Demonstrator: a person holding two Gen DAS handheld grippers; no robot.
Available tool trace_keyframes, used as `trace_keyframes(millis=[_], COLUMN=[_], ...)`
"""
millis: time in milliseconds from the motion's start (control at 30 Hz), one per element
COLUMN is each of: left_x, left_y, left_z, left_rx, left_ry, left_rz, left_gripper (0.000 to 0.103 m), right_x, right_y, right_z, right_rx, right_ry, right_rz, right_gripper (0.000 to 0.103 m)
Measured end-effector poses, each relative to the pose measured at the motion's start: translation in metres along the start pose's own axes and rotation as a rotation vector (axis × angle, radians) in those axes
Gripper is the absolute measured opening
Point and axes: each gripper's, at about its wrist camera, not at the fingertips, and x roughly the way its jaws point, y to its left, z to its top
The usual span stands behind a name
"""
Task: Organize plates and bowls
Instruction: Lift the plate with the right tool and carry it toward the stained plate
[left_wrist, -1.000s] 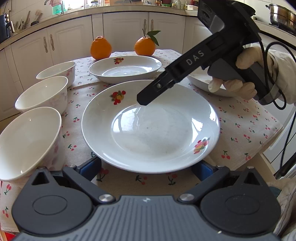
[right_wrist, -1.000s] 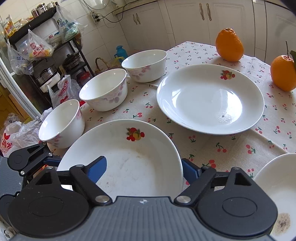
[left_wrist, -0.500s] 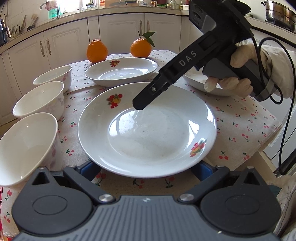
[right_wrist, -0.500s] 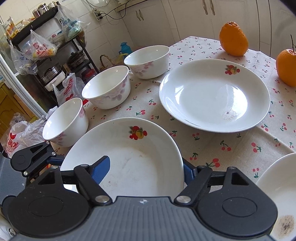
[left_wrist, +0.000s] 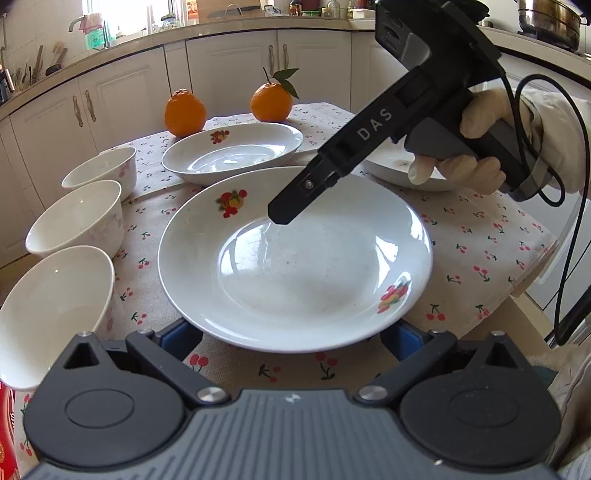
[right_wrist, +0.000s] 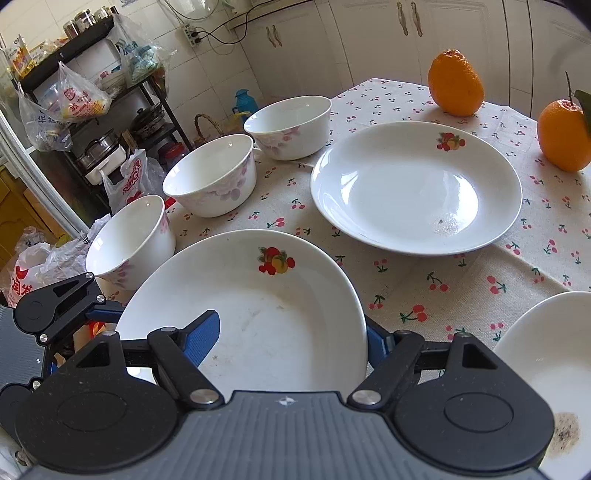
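Here, right tongs (right_wrist: 291, 338) angled down, gloved hand (left_wrist: 476, 147) on grip, jaws closing astride near plate (right_wrist: 258, 295) rim; clamping unclear.

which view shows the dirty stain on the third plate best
The right wrist view. The third plate sits at its lower right edge, and the brown speckled stain is plain in the basin. In the left wrist view that plate is mostly hidden behind the right gripper, with only a faint mark showing.

Left edge – 3 bowls (right_wrist: 210, 177) in a row | centre – 2 plates (right_wrist: 415, 188) | bare cloth (left_wrist: 480, 236) right
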Motion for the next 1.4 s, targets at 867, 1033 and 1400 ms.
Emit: trace_keyframes(millis=[867,1033,1400], left_x=[0.025,0.039,0.072], left_y=[-0.034,-0.046,-0.07], left_z=[0.071,0.085,0.106], left_rx=[0.107,0.135,0.176], left_ry=[-0.014,-0.014,-0.002], left_rz=[-0.15,-0.192,-0.26], left_gripper=[0.101,0.101,0.101], right_x=[-0.084,-0.099,-0.122], right_y=[-0.044,-0.063,-0.099], right_z=[-0.019,-0.028,-0.05], right_rx=[0.086,0.123,0.198], right_ry=[-0.156,-0.175,-0.207], right_rz=[-0.134,-0.172,-0.237], right_gripper=[0.084,0.084,0.084])
